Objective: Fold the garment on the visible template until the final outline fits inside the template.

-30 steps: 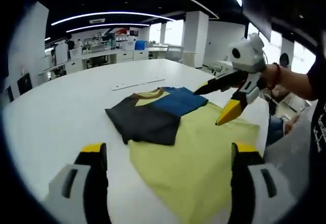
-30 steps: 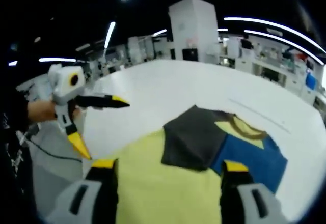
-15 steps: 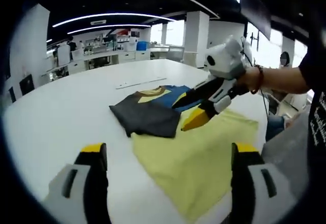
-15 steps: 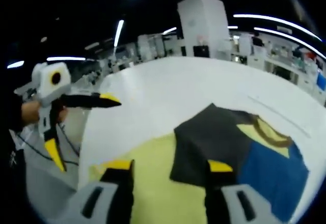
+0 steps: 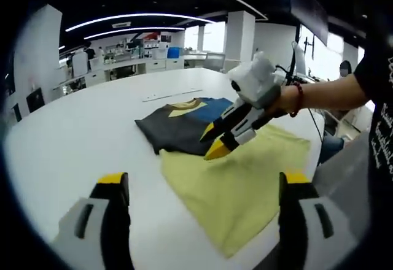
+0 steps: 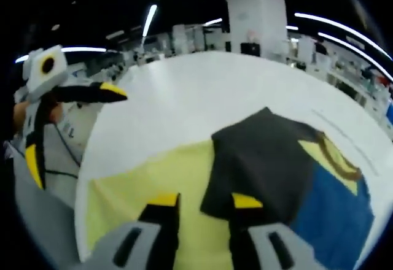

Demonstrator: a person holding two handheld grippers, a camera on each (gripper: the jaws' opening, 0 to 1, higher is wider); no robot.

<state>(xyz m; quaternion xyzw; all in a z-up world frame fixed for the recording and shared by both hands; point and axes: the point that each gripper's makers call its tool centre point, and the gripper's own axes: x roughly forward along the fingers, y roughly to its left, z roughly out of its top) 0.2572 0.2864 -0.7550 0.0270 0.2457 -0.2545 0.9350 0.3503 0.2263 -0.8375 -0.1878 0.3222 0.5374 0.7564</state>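
Note:
A T-shirt lies flat on the white table [image 5: 61,135]. It has a yellow body [image 5: 239,178], a blue sleeve [image 5: 212,107] and a dark grey sleeve [image 5: 175,132] folded across its chest. In the left gripper view my left gripper [image 5: 204,181] is held wide open above the near table edge, short of the shirt. My right gripper [image 5: 212,142] reaches in from the right, its tips at the grey sleeve's lower edge. In the right gripper view the right gripper [image 6: 204,200] has a narrow gap between its jaws, over the grey sleeve [image 6: 264,159] where it meets the yellow body [image 6: 153,172]. The left gripper [image 6: 77,135] hangs open at the left.
A thin pale strip [image 5: 169,95] lies on the table beyond the collar. A person's arm with a red wristband [image 5: 298,92] holds the right gripper. The table drops off close to the shirt's hem [image 5: 245,245]. Desks and pillars stand far behind.
My right gripper has come down and forward from above the blue sleeve to the grey sleeve's edge, and its jaws have narrowed. The left gripper stays open; the shirt lies unchanged.

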